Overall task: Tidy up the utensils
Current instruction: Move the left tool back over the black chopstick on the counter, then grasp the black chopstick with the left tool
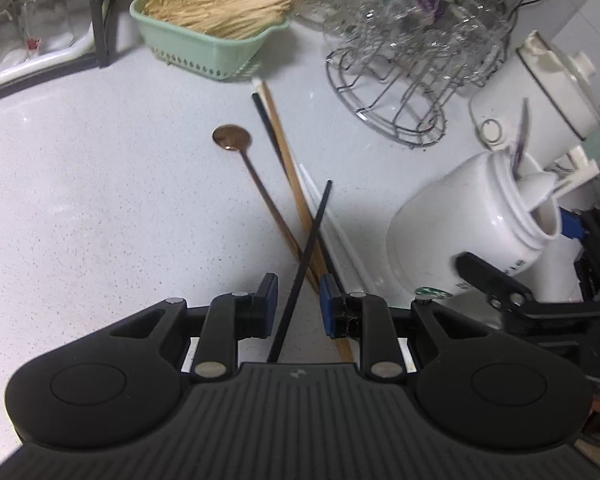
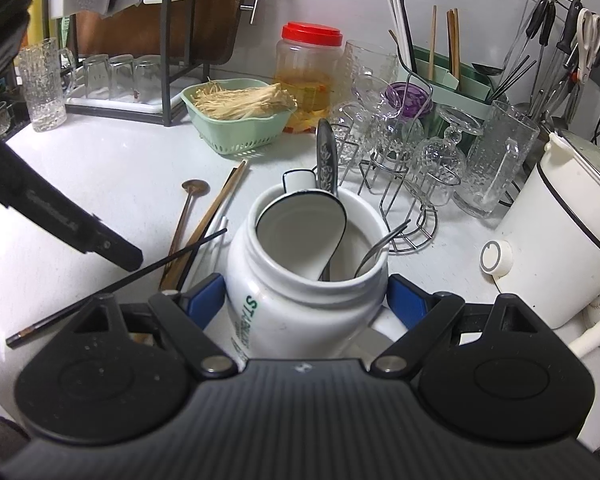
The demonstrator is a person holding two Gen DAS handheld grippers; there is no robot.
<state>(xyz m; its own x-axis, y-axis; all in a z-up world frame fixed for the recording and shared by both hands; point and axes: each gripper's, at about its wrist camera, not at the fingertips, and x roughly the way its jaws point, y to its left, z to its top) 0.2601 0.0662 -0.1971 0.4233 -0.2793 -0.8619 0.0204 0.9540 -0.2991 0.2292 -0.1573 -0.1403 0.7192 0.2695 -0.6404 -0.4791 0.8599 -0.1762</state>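
Utensils: I've got a loose bundle lying on the white counter point(image 1: 80, 200), and one black chopstick point(image 1: 300, 276) sticking up between my left fingers.
Left gripper point(image 1: 298, 306): fingers narrow with the black chopstick running through the gap; I can't tell whether the blue pads point(image 1: 329, 304) actually pinch it.
Loose pile: a copper spoon point(image 1: 232, 138) with its round bowl away from me, then a wooden chopstick point(image 1: 288, 160), a second black chopstick point(image 1: 266, 120) and white chopsticks point(image 1: 332, 224), all lying close together and crossing just ahead of my left fingers.
White jar point(image 2: 300, 300): this is my utensil holder, green lettering on its side, mouth open, tilted in the left view.
Right gripper point(image 2: 304, 296): fingers spread wide around the jar's body, blue pads point(image 2: 404, 296) against both sides, so I'm holding it.
Inside the jar: a white ladle-style spoon with a dark rim point(image 2: 304, 224), an embossed metal handle point(image 2: 326, 156) standing up, and a fork point(image 2: 384, 244) leaning on the rim.
Green basket point(image 2: 240, 128): at the back of the counter, filled with pale, straw-like strands point(image 2: 244, 100).
Wire rack point(image 2: 404, 200): right of the basket, carrying cut-glass cups point(image 2: 436, 156).
Green caddy point(image 2: 448, 76): behind the rack, more chopsticks standing upright in it.
Red-lidded plastic jar point(image 2: 310, 68): behind the basket, yellowish contents that I can't make out.
White kettle point(image 2: 568, 240): far right, lid on.
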